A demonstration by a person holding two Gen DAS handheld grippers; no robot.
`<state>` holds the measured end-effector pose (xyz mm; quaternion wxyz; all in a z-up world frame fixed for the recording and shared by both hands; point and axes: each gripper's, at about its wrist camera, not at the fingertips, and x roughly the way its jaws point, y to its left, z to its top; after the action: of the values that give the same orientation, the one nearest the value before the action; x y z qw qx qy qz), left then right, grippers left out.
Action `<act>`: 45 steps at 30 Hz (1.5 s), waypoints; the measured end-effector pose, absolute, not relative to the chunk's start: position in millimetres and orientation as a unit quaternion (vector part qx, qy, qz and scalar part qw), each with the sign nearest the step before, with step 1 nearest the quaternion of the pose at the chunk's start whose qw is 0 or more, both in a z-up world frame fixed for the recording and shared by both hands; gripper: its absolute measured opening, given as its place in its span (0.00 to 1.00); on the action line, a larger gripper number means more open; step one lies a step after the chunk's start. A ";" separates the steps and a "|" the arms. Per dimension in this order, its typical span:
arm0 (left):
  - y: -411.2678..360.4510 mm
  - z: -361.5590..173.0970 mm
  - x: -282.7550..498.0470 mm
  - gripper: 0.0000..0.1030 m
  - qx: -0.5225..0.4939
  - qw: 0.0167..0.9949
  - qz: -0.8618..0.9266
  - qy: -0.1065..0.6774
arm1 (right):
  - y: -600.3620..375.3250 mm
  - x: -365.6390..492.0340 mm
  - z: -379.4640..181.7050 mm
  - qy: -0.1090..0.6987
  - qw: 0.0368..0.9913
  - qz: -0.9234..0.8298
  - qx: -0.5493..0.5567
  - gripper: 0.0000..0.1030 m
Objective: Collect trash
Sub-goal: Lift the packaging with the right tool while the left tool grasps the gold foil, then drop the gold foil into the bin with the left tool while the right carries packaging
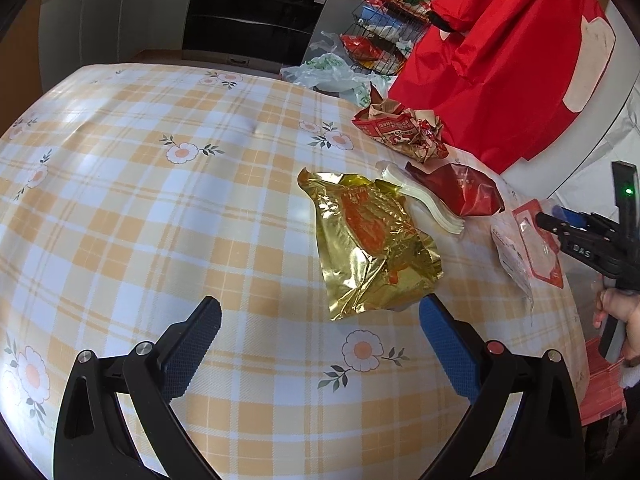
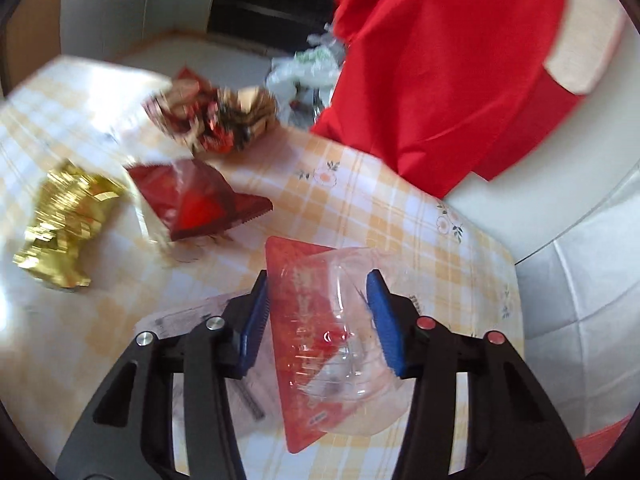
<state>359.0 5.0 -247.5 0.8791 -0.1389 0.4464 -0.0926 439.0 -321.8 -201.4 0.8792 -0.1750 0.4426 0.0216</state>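
Note:
A crumpled gold foil wrapper lies on the checked tablecloth, just ahead of my open left gripper; its near edge sits between the fingertips. My right gripper is partly open, its blue pads on either side of a red card with a clear plastic blister, not visibly clamped. That packaging also shows in the left wrist view, under the right gripper. A dark red packet, white plastic pieces and a crumpled red-and-brown wrapper lie beyond.
A red cloth drapes over a white seat at the table's far right. White plastic bags and a black wire rack of goods stand beyond the table. Dark kitchen cabinets are behind. A paper slip lies under the right gripper.

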 end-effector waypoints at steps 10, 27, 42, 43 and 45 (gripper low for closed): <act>-10.7 -250.0 366.5 0.94 -0.128 0.872 -0.096 0.462 | -381.0 368.8 -167.1 0.395 0.918 0.019 -0.026 0.48; -45.2 -268.1 431.1 0.94 -0.138 0.865 -0.032 0.481 | -385.1 330.8 -176.7 0.366 0.930 0.031 -0.035 0.48; -64.9 -263.5 416.6 0.74 -0.055 0.881 -0.022 0.469 | -378.6 315.2 -172.8 0.362 0.931 0.039 -0.017 0.48; -62.8 -262.5 410.6 0.73 -0.056 0.881 -0.027 0.469 | -378.1 312.6 -172.0 0.361 0.931 0.040 -0.013 0.48; -57.1 -259.5 391.8 0.72 -0.060 0.880 -0.035 0.469 | -376.4 306.4 -170.1 0.360 0.932 0.043 -0.005 0.48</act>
<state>391.8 -57.1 -259.5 0.8802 -0.0596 0.4695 -0.0354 306.4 -376.4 -170.1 0.9320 -0.0049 0.3599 0.0425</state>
